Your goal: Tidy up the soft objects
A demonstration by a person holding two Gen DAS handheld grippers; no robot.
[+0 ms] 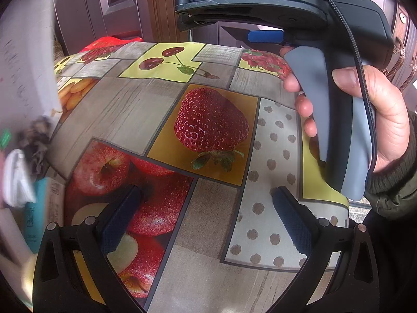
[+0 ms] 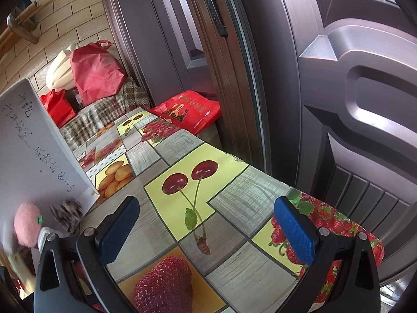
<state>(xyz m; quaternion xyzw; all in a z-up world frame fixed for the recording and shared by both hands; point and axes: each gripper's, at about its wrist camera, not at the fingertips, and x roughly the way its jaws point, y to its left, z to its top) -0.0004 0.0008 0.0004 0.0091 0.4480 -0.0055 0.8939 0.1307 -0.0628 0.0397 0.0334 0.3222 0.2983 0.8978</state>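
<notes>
A pink plush (image 2: pixel 27 224) with a green tag lies at the table's left edge, against a white board (image 2: pixel 34 151). Beside it sits a fuzzy brown-grey soft thing (image 2: pixel 66 214), seen blurred in the left wrist view as well (image 1: pixel 39 135). A white soft item (image 1: pixel 15 177) lies below it there. My left gripper (image 1: pixel 206 193) hovers open over the fruit-print tablecloth (image 1: pixel 208 234), holding nothing. My right gripper (image 2: pixel 207 203) is open and empty too, over the cherry print. A hand (image 1: pixel 385 120) holds its grey handle (image 1: pixel 338 117) at the right of the left wrist view.
The white board bears handwriting and leans along the table's left side. A teal box (image 1: pixel 36 216) stands by the soft items. Red bags (image 2: pixel 93 75) and a white object (image 2: pixel 60 73) pile up at the far end. A dark metal door (image 2: pixel 338 104) runs close along the table's right edge.
</notes>
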